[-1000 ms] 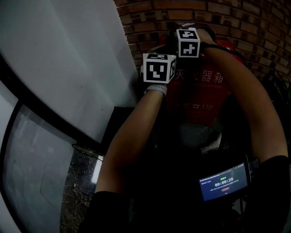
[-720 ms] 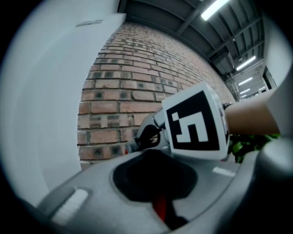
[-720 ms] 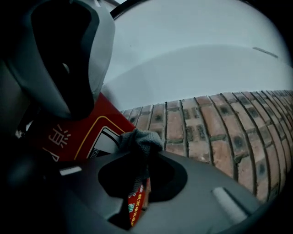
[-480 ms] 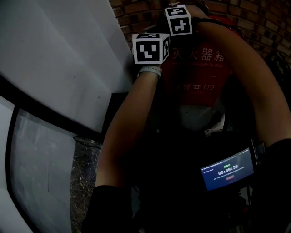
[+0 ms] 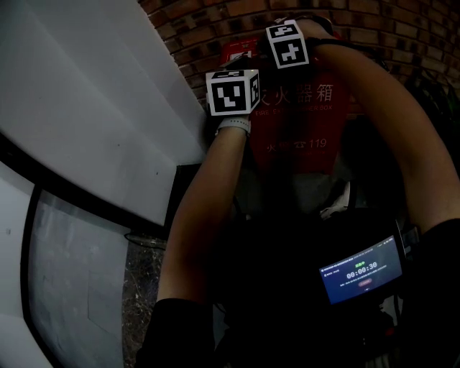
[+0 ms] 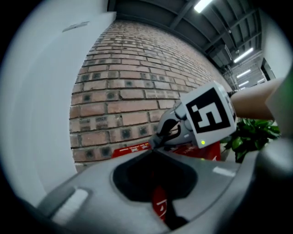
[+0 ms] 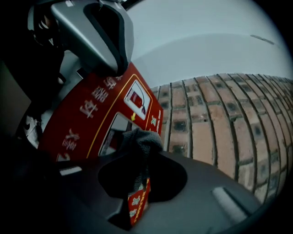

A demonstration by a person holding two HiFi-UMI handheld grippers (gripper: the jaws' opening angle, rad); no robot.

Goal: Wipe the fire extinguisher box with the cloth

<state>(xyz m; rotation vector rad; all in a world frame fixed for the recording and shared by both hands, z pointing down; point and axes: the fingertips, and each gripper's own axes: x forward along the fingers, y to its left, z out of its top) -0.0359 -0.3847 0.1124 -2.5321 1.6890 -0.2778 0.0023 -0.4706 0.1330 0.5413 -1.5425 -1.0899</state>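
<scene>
The red fire extinguisher box (image 5: pixel 302 126) with pale lettering stands against a brick wall (image 5: pixel 215 21). Both grippers are up at its top: the left gripper's marker cube (image 5: pixel 232 91) by the top left corner, the right gripper's cube (image 5: pixel 287 44) above the lettering. My right gripper (image 7: pixel 137 155) is shut on a dark grey cloth (image 7: pixel 143 137), bunched at its tip against the box's front (image 7: pixel 87 114). My left gripper (image 6: pixel 153 150) has its jaws closed together with nothing in them, just above the box's top edge (image 6: pixel 130 151). The head view hides both gripper tips.
A white wall panel (image 5: pixel 93 108) runs close along the left of the box. A green plant (image 6: pixel 252 135) stands to the right. The person's forearms (image 5: pixel 208 208) cover the lower box. A small lit screen (image 5: pixel 359 272) sits at lower right.
The head view has swung a little, and more of the box's top shows now. Both grippers stay at the top of the box, barely shifted relative to it.
</scene>
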